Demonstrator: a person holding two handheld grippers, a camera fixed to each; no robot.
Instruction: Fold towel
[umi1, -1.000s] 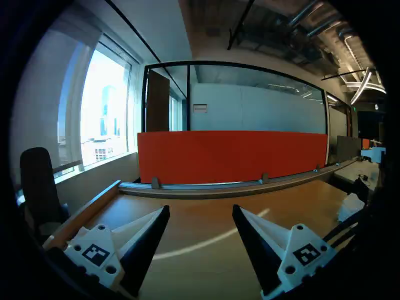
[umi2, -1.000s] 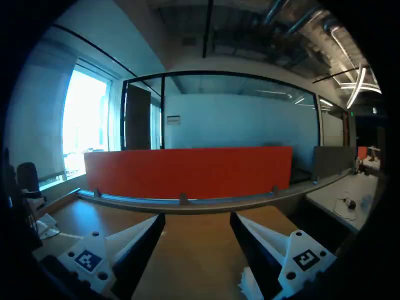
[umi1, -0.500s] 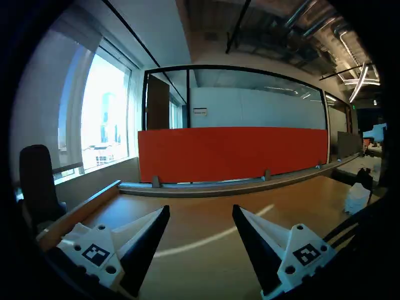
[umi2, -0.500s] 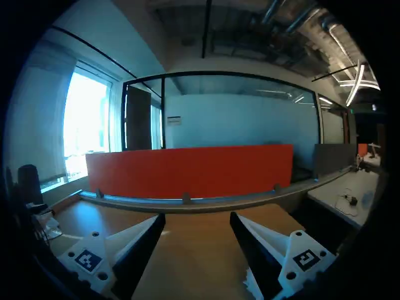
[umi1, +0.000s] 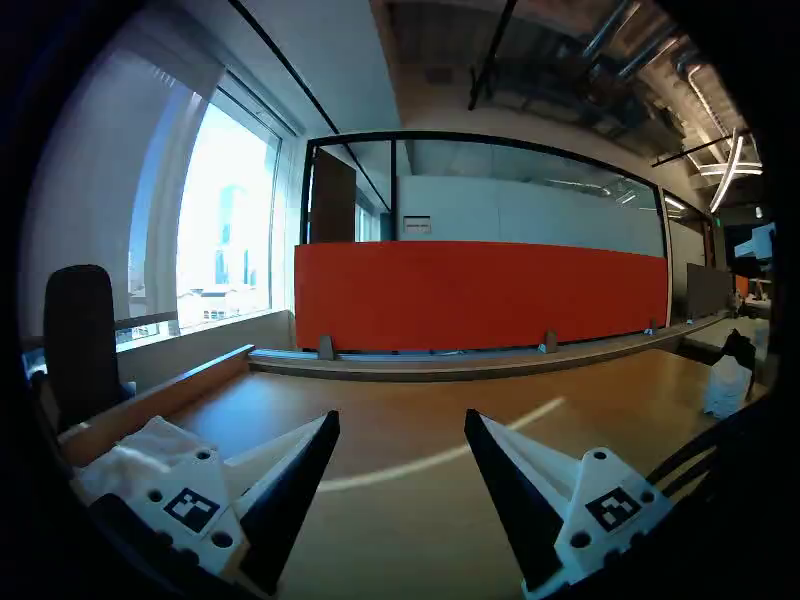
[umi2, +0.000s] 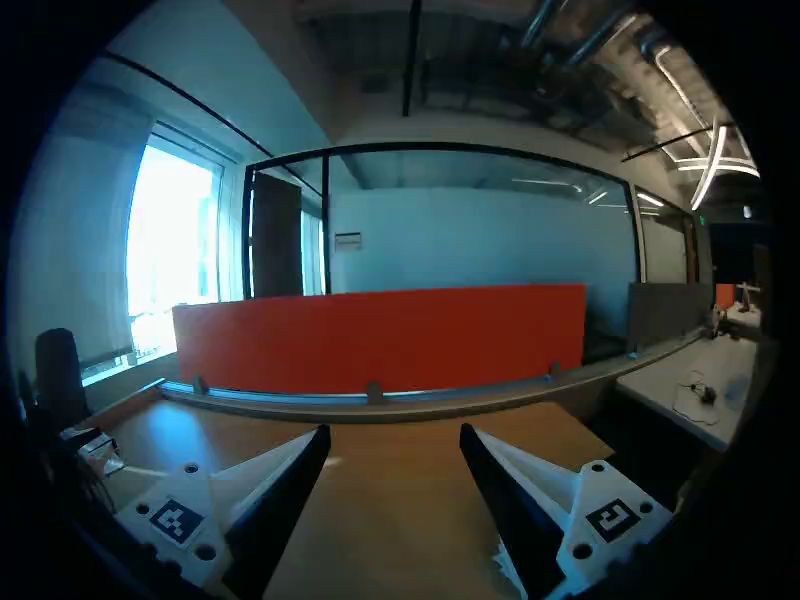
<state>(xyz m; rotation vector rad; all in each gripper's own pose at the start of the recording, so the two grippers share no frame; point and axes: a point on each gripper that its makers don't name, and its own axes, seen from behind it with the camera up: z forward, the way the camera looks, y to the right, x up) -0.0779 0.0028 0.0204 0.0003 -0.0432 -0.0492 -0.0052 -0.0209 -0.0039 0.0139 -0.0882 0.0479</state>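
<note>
1 white towel (umi1: 128, 458) lay crumpled at the near left corner of the wooden table (umi1: 450, 395) in the left gripper view, partly hidden behind the left gripper (umi1: 400, 415), whose 2 fingers stood wide apart over bare wood and held nothing. in the right gripper view the right gripper (umi2: 394, 430) was likewise spread, its 2 fingers apart over the table, with 1 small white scrap (umi2: 503, 562) just beside its right finger; whether that was towel could not be told. along the table's far edge stood 1 orange partition (umi1: 480, 295). 1 black chair (umi1: 80, 340) sat at the left below 1 bright window (umi1: 225, 250), and 1 white object (umi1: 725, 385) stood at the far right.
</note>
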